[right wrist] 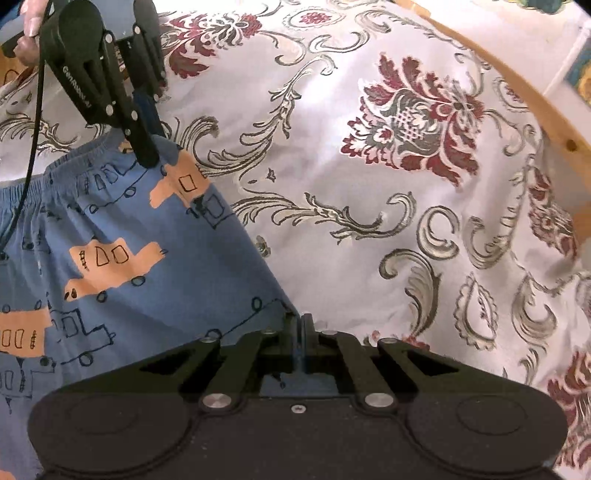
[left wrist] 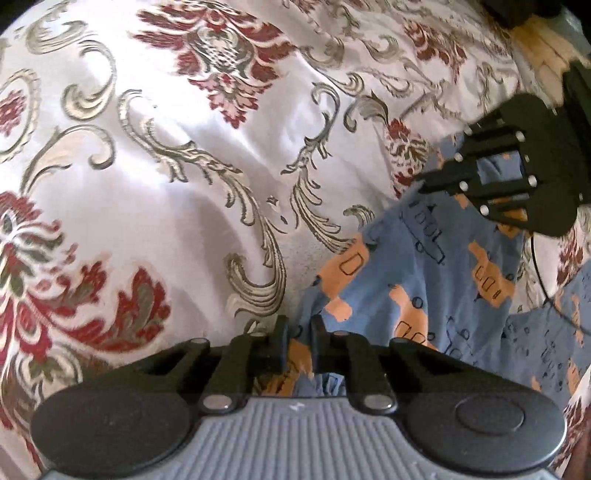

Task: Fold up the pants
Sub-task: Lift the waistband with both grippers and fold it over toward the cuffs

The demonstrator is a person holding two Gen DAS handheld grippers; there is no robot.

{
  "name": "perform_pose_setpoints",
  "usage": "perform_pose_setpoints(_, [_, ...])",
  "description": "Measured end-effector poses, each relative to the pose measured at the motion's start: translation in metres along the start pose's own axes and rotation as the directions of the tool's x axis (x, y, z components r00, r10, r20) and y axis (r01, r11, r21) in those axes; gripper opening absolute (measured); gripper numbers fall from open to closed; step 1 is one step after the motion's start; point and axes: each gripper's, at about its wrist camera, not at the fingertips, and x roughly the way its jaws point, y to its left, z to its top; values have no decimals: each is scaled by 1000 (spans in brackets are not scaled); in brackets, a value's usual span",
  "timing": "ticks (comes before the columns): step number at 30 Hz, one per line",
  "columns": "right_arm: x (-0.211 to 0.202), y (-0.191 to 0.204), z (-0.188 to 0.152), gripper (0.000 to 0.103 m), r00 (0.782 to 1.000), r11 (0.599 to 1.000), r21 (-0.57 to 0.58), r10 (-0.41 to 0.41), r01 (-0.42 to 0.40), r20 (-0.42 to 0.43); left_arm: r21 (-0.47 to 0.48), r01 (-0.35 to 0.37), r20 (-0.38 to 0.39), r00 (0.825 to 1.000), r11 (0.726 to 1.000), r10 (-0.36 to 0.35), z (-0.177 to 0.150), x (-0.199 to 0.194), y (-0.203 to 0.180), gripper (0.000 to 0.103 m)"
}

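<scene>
Two grippers: both sit at the edges of one pair of pants on a patterned bedspread, each seen from its own camera and from the other's.
Bedspread [left wrist: 155, 155]: white, glossy, with grey-gold scrolls and dark red flower clusters; it fills the left and middle of the left wrist view and the middle and right of the right wrist view.
Left gripper [left wrist: 298, 341]: its two black fingers stand close together with a narrow gap, and blue and orange cloth is bunched between them, so it is pinching the pants. In the right wrist view the same tool [right wrist: 146, 155] comes down from the upper left, its tip on the gathered waistband.
Pants [left wrist: 436, 280]: blue cloth printed with orange trucks and black line drawings, spread on the bedspread at lower right in the left wrist view; in the right wrist view [right wrist: 122, 251] they lie flat at the left, elastic waistband toward the top.
Right gripper [right wrist: 302, 334]: fingers pressed together, a thin blue edge of the pants caught between them. In the left wrist view [left wrist: 424, 184] it reaches in from the upper right, its tip at the far edge of the pants.
Hand [right wrist: 31, 26]: partly visible at the top left corner, holding the left tool.
Wooden frame [right wrist: 517, 107]: a light curved rail beyond the bedspread, upper right.
</scene>
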Motion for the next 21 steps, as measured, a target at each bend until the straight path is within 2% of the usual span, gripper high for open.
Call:
perform_pose_setpoints(9, [-43, 43, -12, 0, 991, 991, 48, -124, 121, 44, 14, -60, 140, 988, 998, 57, -26, -37, -23, 10])
perform_pose_setpoints(17, [-97, 96, -37, 0, 969, 968, 135, -227, 212, 101, 57, -85, 280, 958, 995, 66, -73, -75, -62, 5])
perform_pose_setpoints(21, [-124, 128, -52, 0, 955, 957, 159, -263, 241, 136, 83, -113, 326, 942, 990, 80, -98, -89, -86, 4])
